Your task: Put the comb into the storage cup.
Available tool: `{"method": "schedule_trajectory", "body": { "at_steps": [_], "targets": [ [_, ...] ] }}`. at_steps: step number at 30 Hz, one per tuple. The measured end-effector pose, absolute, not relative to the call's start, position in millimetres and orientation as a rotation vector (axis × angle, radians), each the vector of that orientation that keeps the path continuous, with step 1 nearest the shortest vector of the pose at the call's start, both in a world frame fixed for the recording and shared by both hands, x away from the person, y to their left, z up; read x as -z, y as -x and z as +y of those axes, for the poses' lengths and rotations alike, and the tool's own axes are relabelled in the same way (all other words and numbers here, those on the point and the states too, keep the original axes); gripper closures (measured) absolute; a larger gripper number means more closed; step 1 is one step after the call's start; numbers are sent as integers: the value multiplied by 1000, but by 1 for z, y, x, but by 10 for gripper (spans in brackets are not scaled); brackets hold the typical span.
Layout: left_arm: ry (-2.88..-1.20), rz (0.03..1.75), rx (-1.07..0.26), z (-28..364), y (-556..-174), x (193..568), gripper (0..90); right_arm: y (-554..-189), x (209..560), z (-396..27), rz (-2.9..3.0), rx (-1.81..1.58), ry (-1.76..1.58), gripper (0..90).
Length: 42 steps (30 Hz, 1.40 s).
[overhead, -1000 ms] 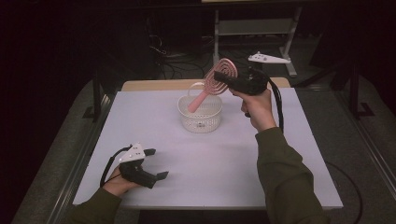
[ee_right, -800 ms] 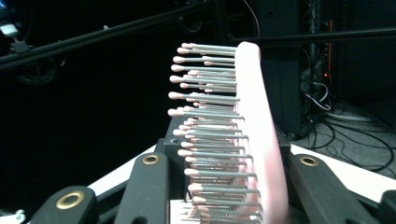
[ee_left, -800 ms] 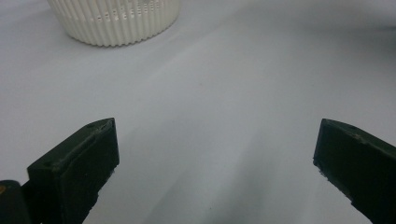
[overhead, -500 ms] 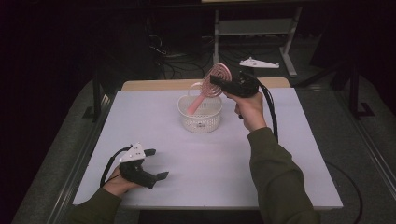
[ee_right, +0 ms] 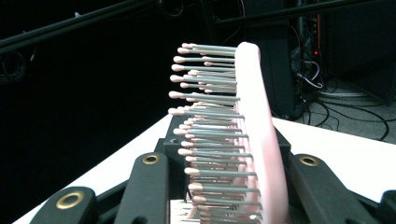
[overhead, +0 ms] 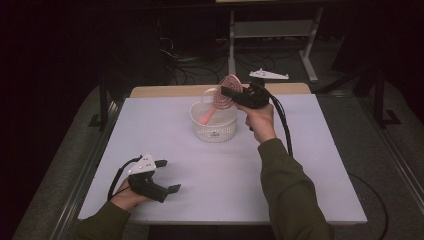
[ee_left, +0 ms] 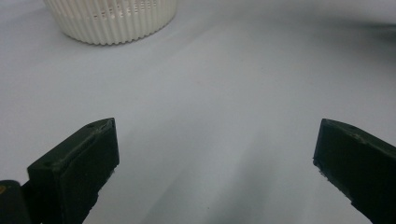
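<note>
Lowered since the earlier frame, the right gripper [overhead: 227,93] holds one pink brush [overhead: 223,97] clamped at its head, handle slanting down into the single white basket [overhead: 213,129]. Left gripper [overhead: 167,176] rests on the table [overhead: 310,165], jaws wide apart, empty.

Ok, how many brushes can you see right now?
1: the pink brush, clamped in the right gripper, handle pointing down into the basket. The basket's inside is partly hidden, so more may lie there.
</note>
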<state>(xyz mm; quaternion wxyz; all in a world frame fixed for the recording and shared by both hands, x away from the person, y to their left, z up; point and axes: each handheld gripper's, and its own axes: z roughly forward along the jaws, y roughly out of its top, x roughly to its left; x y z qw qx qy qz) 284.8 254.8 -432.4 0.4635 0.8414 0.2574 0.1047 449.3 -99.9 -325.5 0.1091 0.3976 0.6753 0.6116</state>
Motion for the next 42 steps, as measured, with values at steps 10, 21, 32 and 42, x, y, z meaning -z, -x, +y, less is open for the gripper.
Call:
{"method": "schedule_trajectory", "body": {
  "at_steps": [10, 21, 32, 42],
  "targets": [
    [-2069, 631, -255, 255, -285, 432, 2, -454, 335, -91, 1990, -1792, -1185, 626],
    [-2067, 634, -254, 254, -284, 433, 2, -458, 353, -89, 1998, -1777, -1236, 625],
    [-2074, 631, -255, 254, -284, 433, 2, -459, 358, -84, 2004, -1772, -1244, 625],
    [-2078, 632, -253, 254, -284, 433, 2, -460, 361, -83, 2024, -1756, -1255, 624]
  ]
}}
